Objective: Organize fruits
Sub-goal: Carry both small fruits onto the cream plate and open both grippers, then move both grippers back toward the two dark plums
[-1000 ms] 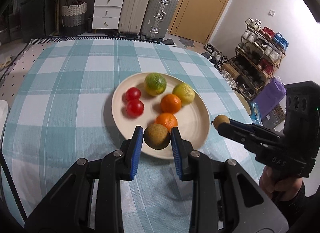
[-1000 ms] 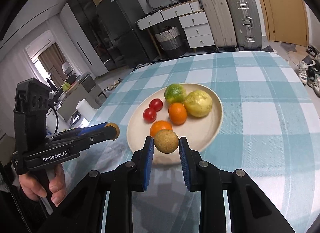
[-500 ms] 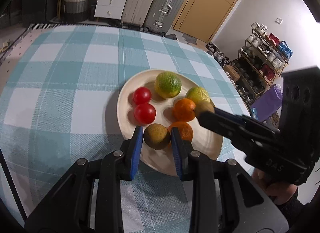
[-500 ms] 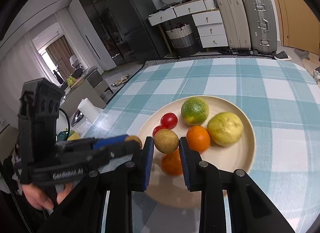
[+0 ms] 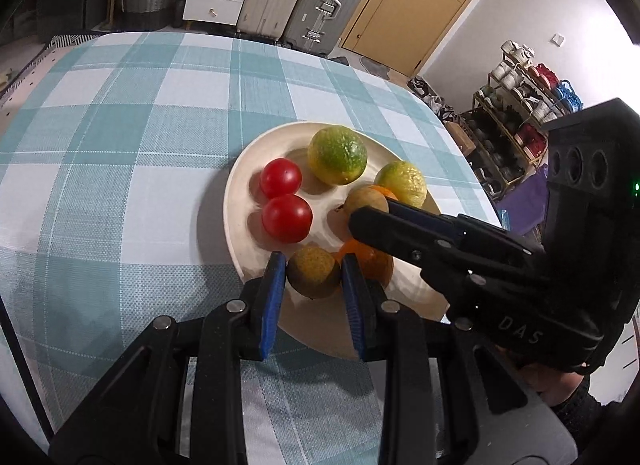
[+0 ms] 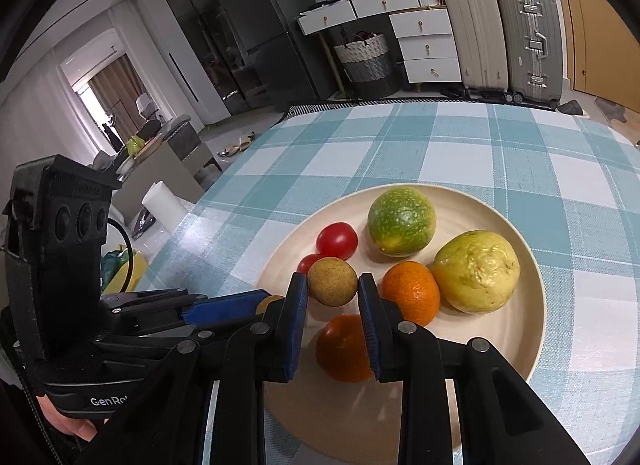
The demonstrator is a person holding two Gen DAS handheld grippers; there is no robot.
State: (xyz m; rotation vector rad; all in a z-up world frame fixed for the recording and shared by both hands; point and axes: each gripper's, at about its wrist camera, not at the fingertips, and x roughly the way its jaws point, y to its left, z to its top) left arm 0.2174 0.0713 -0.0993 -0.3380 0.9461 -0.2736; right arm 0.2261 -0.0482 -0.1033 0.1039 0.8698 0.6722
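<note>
Now both grippers are over the cream plate (image 5: 240, 201) on the teal checked tablecloth (image 5: 120, 145), and each one is loaded. Left gripper (image 5: 314, 277) is clenched on a small brown round fruit (image 5: 314, 271), blue pads (image 5: 273, 297) pressing it from either side, right at the plate's near rim. Right gripper (image 6: 333, 289) has its own speckled tan fruit (image 6: 332, 282) pinched between its pads, held above the plate's left half, in front of the two red tomatoes (image 6: 337, 240). From the left wrist view, the right gripper reaches in from the right edge, its tip over the middle of the plate with the tan fruit showing at the end. On the plate: a green-and-yellow citrus (image 6: 401, 221) at the far side, a bumpy yellow fruit (image 6: 476, 271) to the right, an orange (image 6: 411, 299) just beside it, and a second orange (image 6: 344, 347) nearer, partly behind the right gripper's fingers. In the right wrist view, the left gripper comes in low from the left, a hand (image 6: 70, 423) gripping its handle. Suitcases (image 6: 500, 33) and white drawers (image 6: 424, 41) stand against the far wall.
</note>
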